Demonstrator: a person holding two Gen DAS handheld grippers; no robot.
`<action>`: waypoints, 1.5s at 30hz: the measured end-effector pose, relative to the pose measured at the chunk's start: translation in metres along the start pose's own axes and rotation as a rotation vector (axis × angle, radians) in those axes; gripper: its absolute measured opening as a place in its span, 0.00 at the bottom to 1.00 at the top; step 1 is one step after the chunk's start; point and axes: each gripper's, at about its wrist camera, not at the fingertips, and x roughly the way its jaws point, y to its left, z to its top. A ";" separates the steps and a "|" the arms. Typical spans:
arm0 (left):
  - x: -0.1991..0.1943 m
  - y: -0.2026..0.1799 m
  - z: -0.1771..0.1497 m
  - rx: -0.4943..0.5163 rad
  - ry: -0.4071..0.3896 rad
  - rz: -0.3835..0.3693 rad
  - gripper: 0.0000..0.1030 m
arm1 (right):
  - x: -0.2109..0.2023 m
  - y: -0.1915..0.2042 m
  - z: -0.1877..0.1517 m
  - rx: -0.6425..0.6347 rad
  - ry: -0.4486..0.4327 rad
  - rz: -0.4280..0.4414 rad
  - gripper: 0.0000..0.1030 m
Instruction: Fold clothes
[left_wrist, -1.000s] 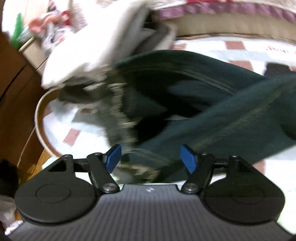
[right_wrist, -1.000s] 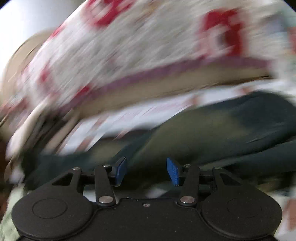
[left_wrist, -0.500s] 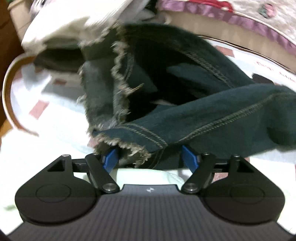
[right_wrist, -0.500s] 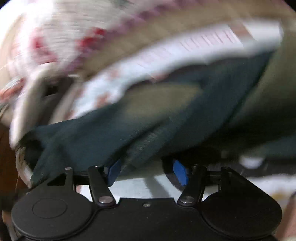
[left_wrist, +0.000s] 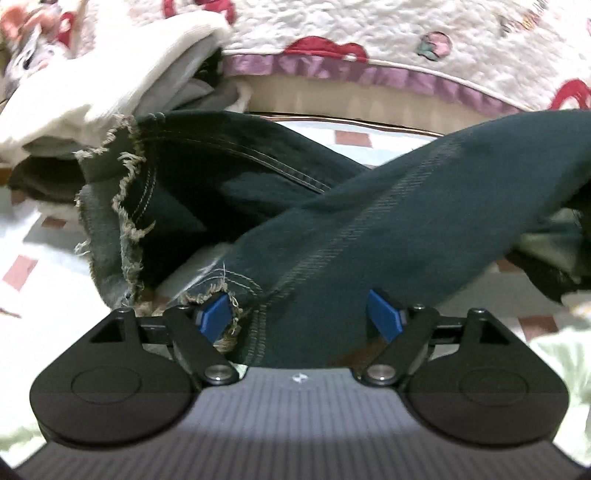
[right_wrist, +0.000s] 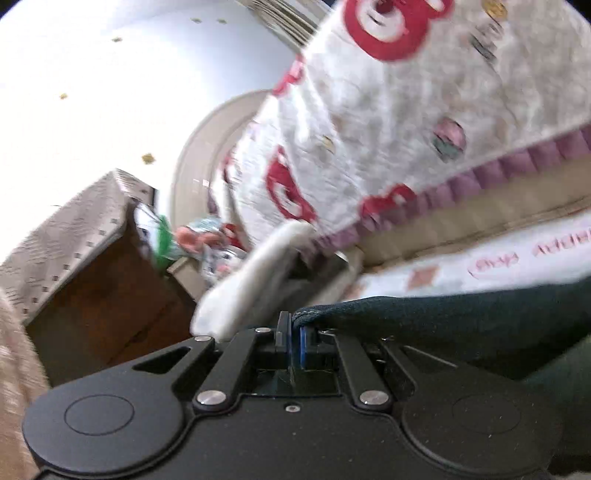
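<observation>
Dark green-blue jeans (left_wrist: 369, 221) with frayed hems lie crossed on a white checked sheet in the left wrist view. One leg runs down between the blue pads of my left gripper (left_wrist: 301, 314), which stands open around it; the frayed hem (left_wrist: 218, 291) brushes the left pad. In the right wrist view my right gripper (right_wrist: 295, 339) is shut on a hemmed edge of the same jeans (right_wrist: 461, 317), lifted off the sheet and stretching to the right.
A pile of white and grey clothes (left_wrist: 122, 88) sits behind the jeans at the left. A quilt with red bears (right_wrist: 406, 129) hangs behind. A brown wooden cabinet (right_wrist: 99, 306) with a lace cover stands at the left.
My right gripper has closed on the jeans' edge and swung upward with it. The left gripper has moved forward so a jeans leg lies between its open fingers.
</observation>
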 end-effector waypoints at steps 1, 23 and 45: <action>-0.001 0.001 0.002 -0.004 -0.008 0.018 0.77 | -0.006 0.003 0.005 0.003 -0.013 0.018 0.07; 0.014 -0.070 -0.003 0.304 0.038 -0.048 0.81 | 0.014 -0.089 0.013 0.280 -0.012 -0.338 0.06; -0.026 -0.046 0.038 0.138 -0.101 0.009 0.20 | -0.031 -0.034 0.022 0.132 -0.054 -0.068 0.06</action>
